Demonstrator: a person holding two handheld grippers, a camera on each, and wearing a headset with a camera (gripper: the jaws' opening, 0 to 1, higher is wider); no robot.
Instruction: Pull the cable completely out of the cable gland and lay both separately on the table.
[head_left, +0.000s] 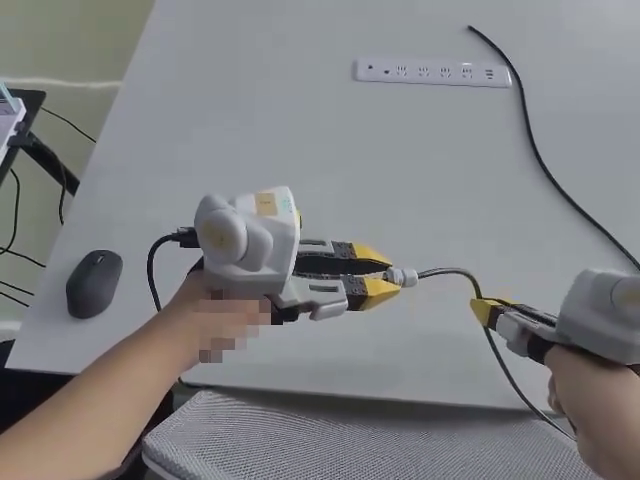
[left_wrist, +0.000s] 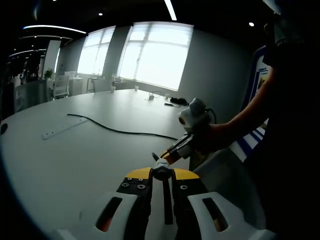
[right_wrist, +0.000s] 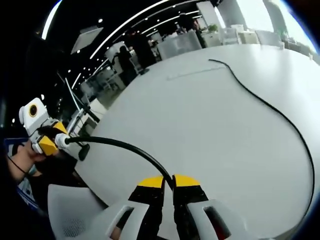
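Head view is showing you clamping your left tool (head_left: 382, 273) on the small white cable gland (head_left: 403, 277) and your right tool (head_left: 487, 311) on the thin grey cable (head_left: 450, 271) threaded through it, over the near edge of the white bench (head_left: 300, 130), so pulling out and laying down are both waiting.

Pale grey tabletop (head_left: 300, 150): white plastic power strip (head_left: 432, 72) far right, thin black cord (head_left: 545, 165) curving beside it; dark grey oval mouse (head_left: 94, 283) near left.
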